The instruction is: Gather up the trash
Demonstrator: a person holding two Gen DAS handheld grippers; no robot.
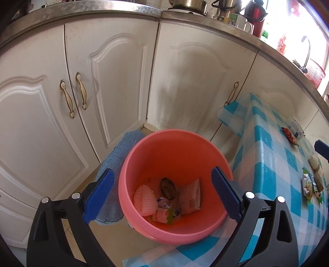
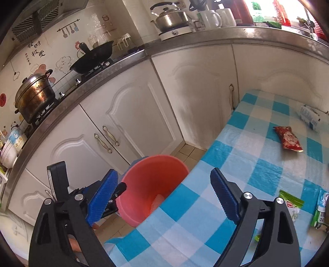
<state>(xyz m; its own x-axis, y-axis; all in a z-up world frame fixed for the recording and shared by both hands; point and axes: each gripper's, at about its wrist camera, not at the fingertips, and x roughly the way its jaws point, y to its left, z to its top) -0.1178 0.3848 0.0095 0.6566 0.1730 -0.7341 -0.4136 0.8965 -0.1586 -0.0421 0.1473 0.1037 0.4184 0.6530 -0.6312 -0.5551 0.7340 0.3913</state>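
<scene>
Now both jaws wide, empty: left gripper (image 1: 162, 194) above pink bin (image 1: 144, 147), right gripper (image 2: 164, 195) over table (image 2: 257, 115).

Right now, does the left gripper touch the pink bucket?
Cannot tell. In the left wrist view the open left gripper frames the pink bucket; its fingers overlap the rim, but no view shows contact or gap.

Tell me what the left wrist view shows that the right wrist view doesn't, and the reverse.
Only the left wrist view looks down into the pink bucket and shows its contents: a white foam net, a brown peel and flattened wrappers. Only the right wrist view shows the stove with a black wok, a steamer pot and the kettle. Both show the bucket, the checked tablecloth, the red snack packet and white cabinet doors.
</scene>
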